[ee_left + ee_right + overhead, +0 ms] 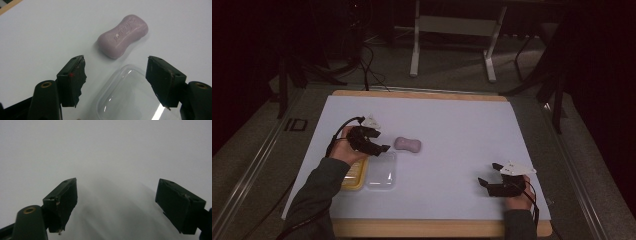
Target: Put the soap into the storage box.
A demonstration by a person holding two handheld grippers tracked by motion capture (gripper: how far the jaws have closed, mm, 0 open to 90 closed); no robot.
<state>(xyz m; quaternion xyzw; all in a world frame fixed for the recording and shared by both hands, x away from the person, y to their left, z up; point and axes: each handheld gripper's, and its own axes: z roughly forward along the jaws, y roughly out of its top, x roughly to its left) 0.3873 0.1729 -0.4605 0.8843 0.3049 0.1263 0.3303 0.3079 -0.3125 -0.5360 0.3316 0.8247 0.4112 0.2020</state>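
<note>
Left tongs (384,148) hang over the clear plastic lid (381,171), jaws apart with nothing between the pads; the lid's far corner lies below the gap in the left gripper view. No earlier frame, so just: open, medium-wide. The pink soap bar (122,35) lies flat on the white bench (452,125), just beyond the lid and slightly right of the left tongs, apart from the lid. A yellow tray (352,178) sits touching the lid on its left side, partly under the left hand.

Soap looks stiff, fairly dense, smooth and likely slick; waisted shape, so best pinched across the narrow middle. Lid looks light, thin and flexy; take it by a rim edge.

Right tongs (490,173) rest near right, jaws wide, empty, over bare bench.
</note>
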